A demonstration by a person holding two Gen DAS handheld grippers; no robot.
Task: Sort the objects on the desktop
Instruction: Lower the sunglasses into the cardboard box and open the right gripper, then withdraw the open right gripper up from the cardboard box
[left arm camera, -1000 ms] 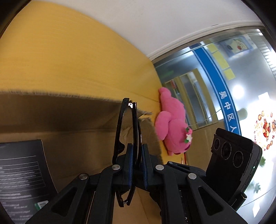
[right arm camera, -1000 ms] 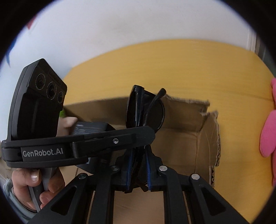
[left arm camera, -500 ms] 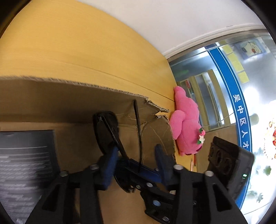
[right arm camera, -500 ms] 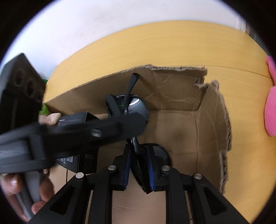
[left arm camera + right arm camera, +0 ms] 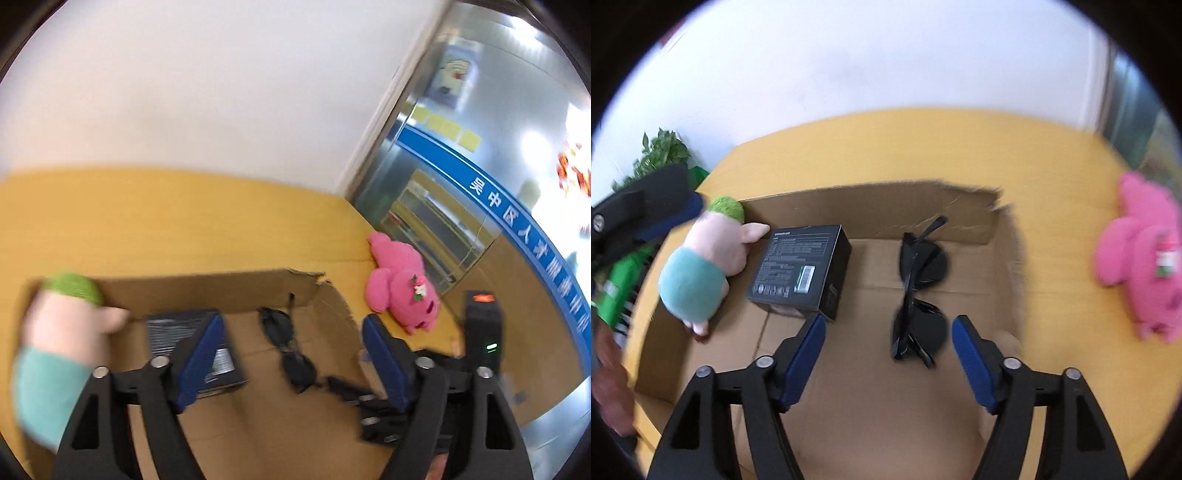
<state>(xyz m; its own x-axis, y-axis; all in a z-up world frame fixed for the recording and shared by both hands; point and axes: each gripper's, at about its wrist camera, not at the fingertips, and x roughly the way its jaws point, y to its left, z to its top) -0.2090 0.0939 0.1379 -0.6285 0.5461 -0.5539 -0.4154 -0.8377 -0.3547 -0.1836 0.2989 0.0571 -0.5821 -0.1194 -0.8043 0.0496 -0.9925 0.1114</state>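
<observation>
Lying free in the cardboard box [image 5: 960, 210], the black sunglasses [image 5: 919, 295] sat beside a black carton [image 5: 801, 273].
Both tongs, left [image 5: 291, 358] and right [image 5: 886, 358], were opening wide, gripping nothing.

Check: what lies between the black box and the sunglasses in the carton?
Nothing: bare cardboard floor separates the black box from the sunglasses; clearest in the right wrist view.
</observation>
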